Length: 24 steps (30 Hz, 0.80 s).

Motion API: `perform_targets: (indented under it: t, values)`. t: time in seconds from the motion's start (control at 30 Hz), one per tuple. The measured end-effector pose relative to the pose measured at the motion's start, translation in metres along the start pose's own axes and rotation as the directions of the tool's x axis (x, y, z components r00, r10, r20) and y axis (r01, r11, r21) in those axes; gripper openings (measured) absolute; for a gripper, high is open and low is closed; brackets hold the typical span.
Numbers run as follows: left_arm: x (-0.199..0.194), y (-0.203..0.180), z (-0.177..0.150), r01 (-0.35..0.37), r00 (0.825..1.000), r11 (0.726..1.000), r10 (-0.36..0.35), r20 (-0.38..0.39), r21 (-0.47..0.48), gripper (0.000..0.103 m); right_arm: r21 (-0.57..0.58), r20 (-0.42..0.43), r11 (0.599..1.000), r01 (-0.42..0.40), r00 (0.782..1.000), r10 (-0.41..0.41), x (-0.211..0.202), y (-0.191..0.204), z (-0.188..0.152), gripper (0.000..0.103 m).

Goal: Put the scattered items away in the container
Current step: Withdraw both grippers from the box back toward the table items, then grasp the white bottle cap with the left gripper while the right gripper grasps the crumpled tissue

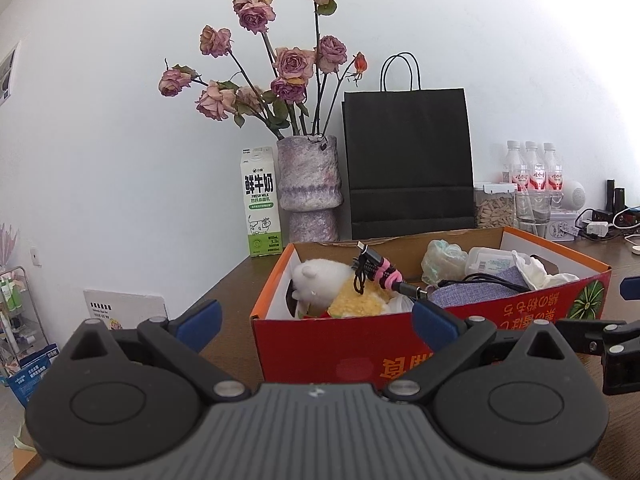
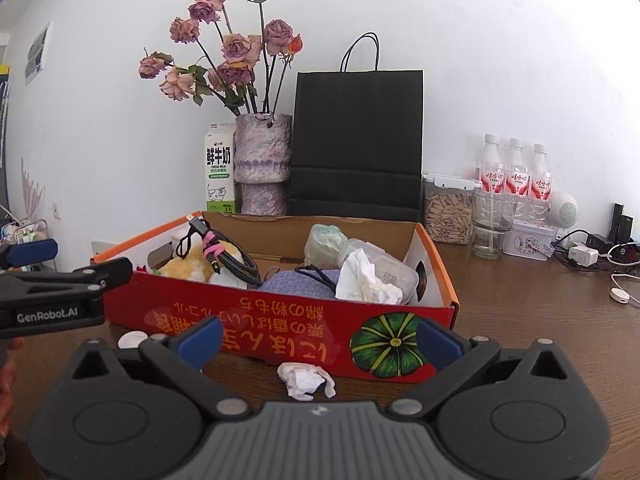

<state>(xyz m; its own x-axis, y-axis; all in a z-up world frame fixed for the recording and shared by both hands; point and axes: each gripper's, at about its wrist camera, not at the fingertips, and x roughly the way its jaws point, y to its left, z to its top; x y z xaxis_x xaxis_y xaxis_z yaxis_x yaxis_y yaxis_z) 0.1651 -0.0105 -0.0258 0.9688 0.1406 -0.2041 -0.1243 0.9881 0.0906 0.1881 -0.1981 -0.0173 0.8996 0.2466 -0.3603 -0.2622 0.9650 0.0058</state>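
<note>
Two grippers, both mine, both empty with jaws spread wide. Left gripper [image 1: 316,322] hovers in front of the red cardboard box [image 1: 360,344], near its left end. Right gripper [image 2: 320,340] sits in front of the box's long printed side [image 2: 280,320], above a crumpled tissue [image 2: 306,380] lying on the brown surface [image 2: 520,312], just beside the box wall and outside it. A small white round cap [image 2: 131,339] also lies on the surface near the box's left front corner; I can't tell if it touches the box.

Inside the box: white plush toy [image 1: 320,276] at the left end, yellow plush part [image 1: 360,300] beside it, a coiled black USB cable [image 1: 374,270] bound with pink ties resting on top of the plush. Toward the middle a blue-grey fabric pouch [image 2: 296,282] with a dark cord, a wad of white tissue [image 2: 364,276] against a clear plastic container [image 2: 384,264], and a bundled pale-green plastic bag [image 2: 324,238] near the back wall.

Behind the box along the wall: milk carton [image 1: 260,204], purple vase [image 1: 308,184] with dried roses [image 1: 288,64], black paper bag [image 1: 408,160], jar of seeds [image 2: 448,216], stacked glasses [image 2: 490,220], three water bottles [image 2: 516,176]. Chargers and cables [image 2: 588,254] lie at the far right.
</note>
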Motion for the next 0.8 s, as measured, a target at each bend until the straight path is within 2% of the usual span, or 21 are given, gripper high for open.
perform_targets:
  t: [0.23, 0.4, 0.53, 0.6, 0.7, 0.8]
  values:
    - [-0.004, 0.009, -0.002, 0.001, 0.999, 0.999, -0.003, -0.045, -0.038, 0.103, -0.003, -0.02, 1.0, -0.001, 1.0, 0.001, -0.006, 0.002, -0.006, 0.103]
    - [-0.001, 0.006, -0.004, 0.011, 0.997, 1.0, -0.012, -0.08, -0.015, 0.103, -0.012, -0.039, 1.0, -0.013, 0.999, 0.013, -0.004, 0.003, -0.005, 0.103]
    - [0.004, 0.004, -0.005, 0.017, 0.992, 1.0, -0.017, -0.121, 0.004, 0.103, -0.02, -0.091, 1.0, -0.003, 0.996, 0.001, 0.005, 0.004, -0.005, 0.102]
    - [0.008, 0.004, -0.005, 0.019, 0.988, 1.0, -0.018, -0.151, 0.004, 0.103, -0.003, -0.136, 1.0, 0.004, 0.991, -0.004, 0.012, 0.002, -0.005, 0.1]
    - [0.017, 0.004, -0.007, 0.027, 0.977, 1.0, -0.025, -0.21, 0.004, 0.103, 0.031, -0.166, 0.999, 0.017, 0.986, -0.011, 0.021, -0.003, -0.005, 0.092]
    - [0.028, 0.002, -0.008, 0.033, 0.961, 0.999, -0.027, -0.276, 0.018, 0.103, 0.036, -0.19, 0.999, 0.013, 0.982, -0.005, 0.028, -0.002, -0.006, 0.091]
